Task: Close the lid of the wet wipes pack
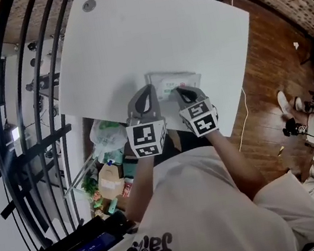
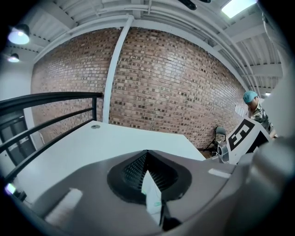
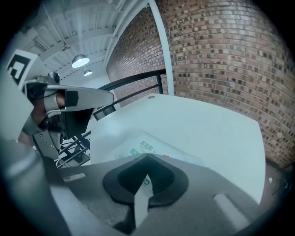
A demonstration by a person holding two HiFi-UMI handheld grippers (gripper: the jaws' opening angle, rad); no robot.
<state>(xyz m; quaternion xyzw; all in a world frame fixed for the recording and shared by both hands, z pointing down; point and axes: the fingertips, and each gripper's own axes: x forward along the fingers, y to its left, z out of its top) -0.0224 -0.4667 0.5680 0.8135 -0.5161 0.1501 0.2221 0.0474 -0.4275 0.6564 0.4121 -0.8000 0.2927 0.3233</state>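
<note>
White table (image 1: pixel 129 36) bears wet wipes pack (image 1: pixel 176 81).

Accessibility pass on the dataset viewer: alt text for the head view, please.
A flat white, green-printed wet wipes pack lies at the near edge of a white table; the grey left gripper points at its left end, the grey right gripper nearer its middle.

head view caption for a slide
Left gripper and right gripper at the wet wipes pack on the white table
</note>
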